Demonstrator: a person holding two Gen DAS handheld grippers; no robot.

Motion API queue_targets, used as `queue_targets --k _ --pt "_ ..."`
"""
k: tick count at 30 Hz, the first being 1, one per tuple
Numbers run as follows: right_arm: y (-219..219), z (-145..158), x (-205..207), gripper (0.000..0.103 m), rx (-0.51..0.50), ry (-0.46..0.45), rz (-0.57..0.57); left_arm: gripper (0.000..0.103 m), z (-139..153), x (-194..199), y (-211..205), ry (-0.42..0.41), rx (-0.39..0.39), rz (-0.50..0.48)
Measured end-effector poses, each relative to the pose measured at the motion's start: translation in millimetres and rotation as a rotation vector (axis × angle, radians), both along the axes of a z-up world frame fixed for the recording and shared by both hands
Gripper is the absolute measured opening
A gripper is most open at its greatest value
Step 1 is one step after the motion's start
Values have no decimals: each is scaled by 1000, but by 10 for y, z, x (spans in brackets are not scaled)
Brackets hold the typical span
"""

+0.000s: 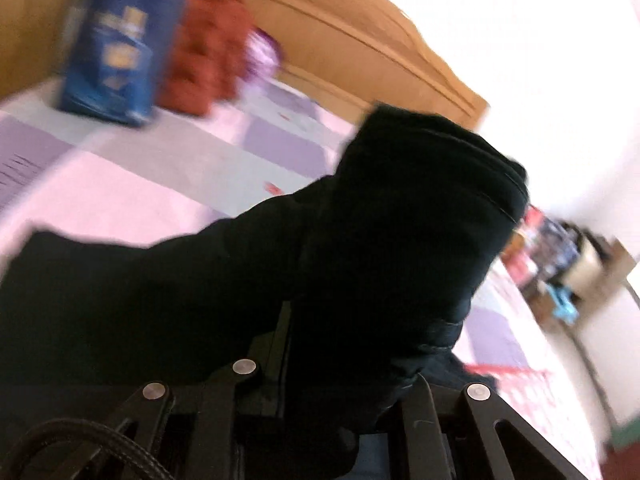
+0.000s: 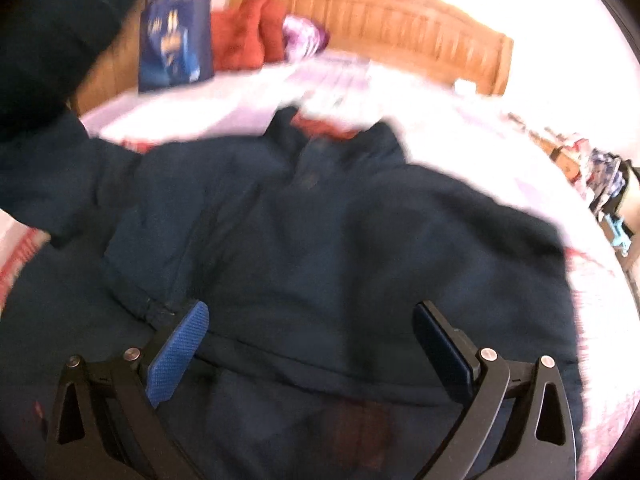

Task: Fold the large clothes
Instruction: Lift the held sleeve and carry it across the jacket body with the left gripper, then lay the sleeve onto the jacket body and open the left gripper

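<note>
Right wrist, jacket [image 2: 320, 220] beneath parted gripper [image 2: 312, 336]

Right gripper [image 2: 308, 344] jaws apart above navy jacket [image 2: 320, 232].

Left tongs [image 1: 340, 380] clamped, right tongs [image 2: 312, 344] spread wide

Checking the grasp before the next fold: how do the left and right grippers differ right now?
The left gripper is shut on the dark jacket, its fingers buried in lifted fabric; the right gripper stands wide open, blue pads bare, holding nothing above the jacket. Both point down toward the bed.
</note>
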State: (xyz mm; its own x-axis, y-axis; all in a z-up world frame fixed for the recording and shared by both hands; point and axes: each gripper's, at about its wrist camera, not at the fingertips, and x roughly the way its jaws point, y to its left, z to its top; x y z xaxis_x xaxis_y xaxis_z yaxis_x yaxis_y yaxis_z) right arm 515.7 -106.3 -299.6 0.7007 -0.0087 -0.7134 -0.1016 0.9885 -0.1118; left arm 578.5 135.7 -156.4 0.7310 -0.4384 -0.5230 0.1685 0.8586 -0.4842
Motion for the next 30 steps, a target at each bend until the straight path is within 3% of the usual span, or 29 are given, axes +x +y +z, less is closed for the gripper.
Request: queue_targets --k 3,8,12,14,19,23,26,30 --pt "-459 188 -249 103 -20 -43 -40 13 -294 47 -741 39 -4 -104" --pt "-1224 180 -560 103 -48 -6 -147 12 -945 -2 -1840 152 51 -254" --pt "-1642 73 -789 103 -77 30 -228 12 -1423 -64 -2235 237 140 -277" --pt "-1762 28 -880 103 -70 43 -258 16 -1536 -73 -2241 231 173 -274" --pt "-1877 -60 -1032 103 -31 69 -322 23 -1376 -201 -2261 199 225 -336" --pt "-1886 -16 -1008 103 2 62 -344 54 -1104 -418 -2110 156 118 -426" --pt "-1860 117 -912 103 25 33 -352 71 -901 -631 -1944 120 59 -454" --pt "-1794 311 -752 103 12 -9 -336 79 -734 -750 -1523 81 70 -384"
